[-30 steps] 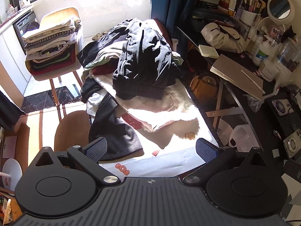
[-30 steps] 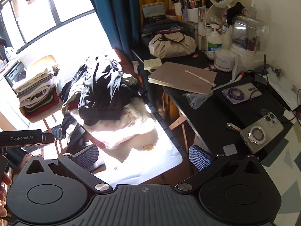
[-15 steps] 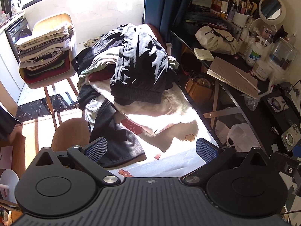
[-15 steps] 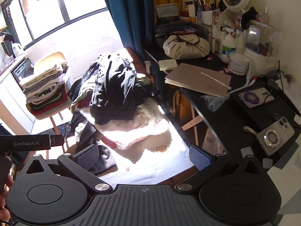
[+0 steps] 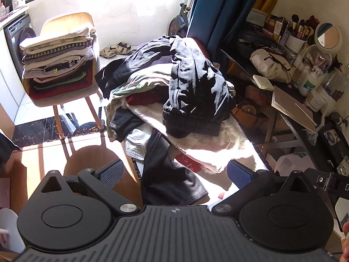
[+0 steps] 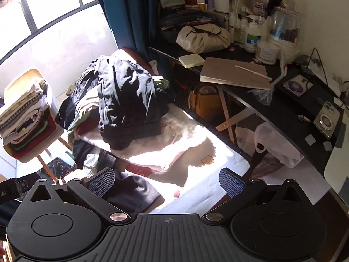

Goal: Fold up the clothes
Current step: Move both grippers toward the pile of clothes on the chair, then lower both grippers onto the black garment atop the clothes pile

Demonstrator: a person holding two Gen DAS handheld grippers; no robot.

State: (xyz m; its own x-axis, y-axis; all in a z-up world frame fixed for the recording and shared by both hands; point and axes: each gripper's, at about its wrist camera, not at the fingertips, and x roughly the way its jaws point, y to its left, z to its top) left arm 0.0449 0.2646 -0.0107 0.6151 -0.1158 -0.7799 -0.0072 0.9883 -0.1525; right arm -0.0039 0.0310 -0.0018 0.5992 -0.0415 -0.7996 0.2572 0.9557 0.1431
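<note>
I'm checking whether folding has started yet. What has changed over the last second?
Only the view: both grippers have moved in toward the clothes pile, which now looks larger. The left gripper and right gripper stay open and empty. Nothing was grasped; the pile and the folded stack on the chair lie as before.

**Bed, chair and table under load**

The sunlit bed (image 5: pixel 246 152) carries a heap of unfolded clothes (image 5: pixel 174 91), a dark garment (image 5: pixel 196 87) on top. A chair (image 5: pixel 65 21) holds a folded stack (image 5: pixel 56 65). The black table (image 6: pixel 283 109) bears a brown folder (image 6: pixel 235 72) and camera (image 6: pixel 327 118).
</note>
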